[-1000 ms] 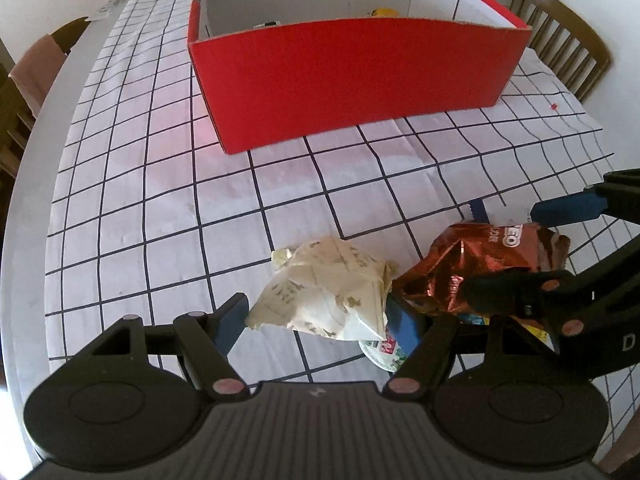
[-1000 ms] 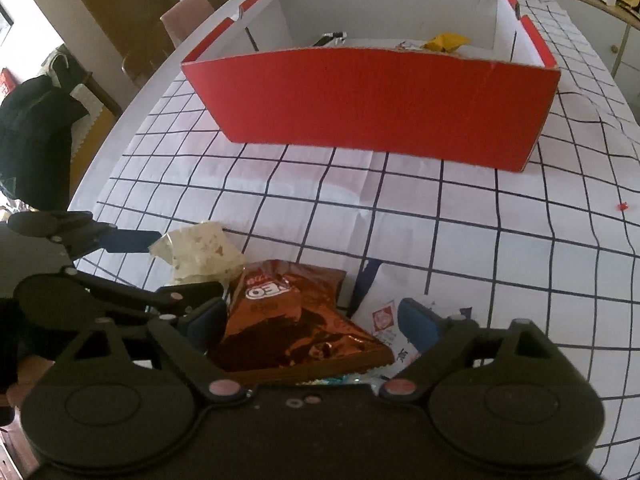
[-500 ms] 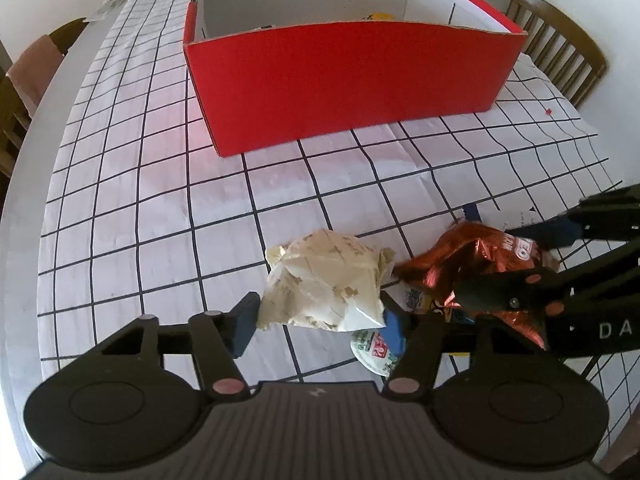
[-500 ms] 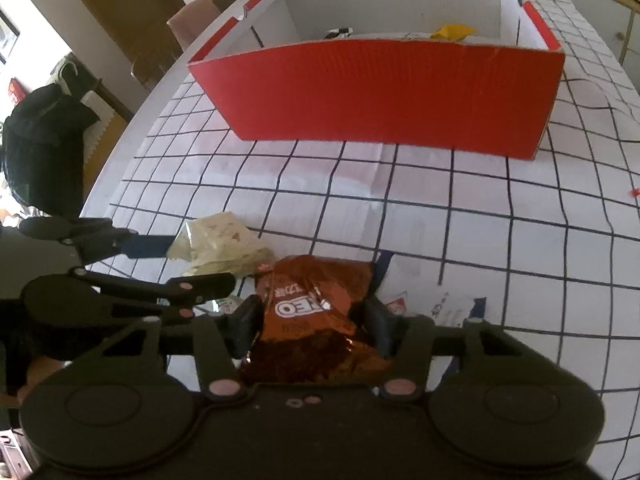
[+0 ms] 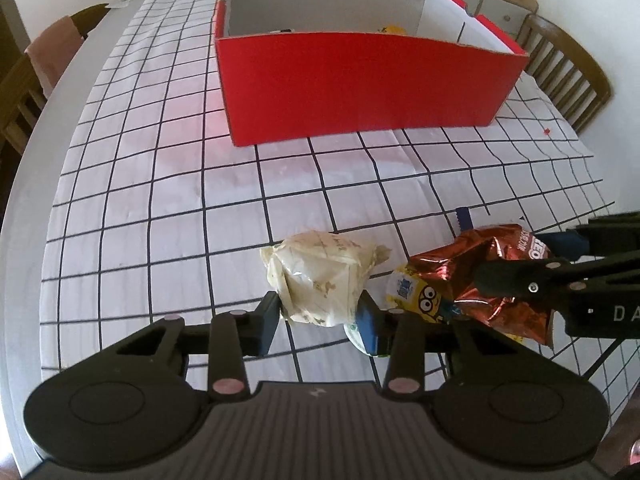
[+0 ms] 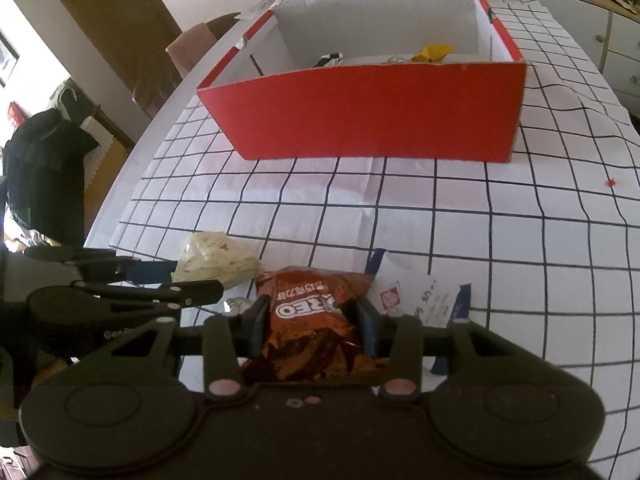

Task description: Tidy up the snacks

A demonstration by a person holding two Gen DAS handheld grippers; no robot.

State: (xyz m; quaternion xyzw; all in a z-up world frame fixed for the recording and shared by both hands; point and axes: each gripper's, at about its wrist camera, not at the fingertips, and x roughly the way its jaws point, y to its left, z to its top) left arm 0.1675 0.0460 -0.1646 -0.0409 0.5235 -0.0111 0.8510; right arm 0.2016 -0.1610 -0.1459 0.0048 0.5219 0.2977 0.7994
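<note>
- Snacks are lying near the front edge of the table (image 5: 168, 184), on its gridded cloth, well apart from the red box (image 5: 360, 84) standing farther back.
- The cream packet (image 5: 320, 280) is bunching into a rounded lump with no clear long axis, its twisted end pointing toward the brown foil bag (image 6: 308, 320).
- The left gripper (image 5: 318, 318) is angling steeply down at the table; its jaws have just been closing and are now pinching the cream packet from both sides.
- The brown foil bag is lying with its long axis running away from the camera toward the red box, printed face up.
- The right gripper (image 6: 310, 324) is tilting down likewise; its jaws have just been closing and are squeezing the brown foil bag, crumpling it.
- A yellow cartoon packet (image 5: 424, 296) is lying between the two snacks, partly under the brown foil bag.
</note>
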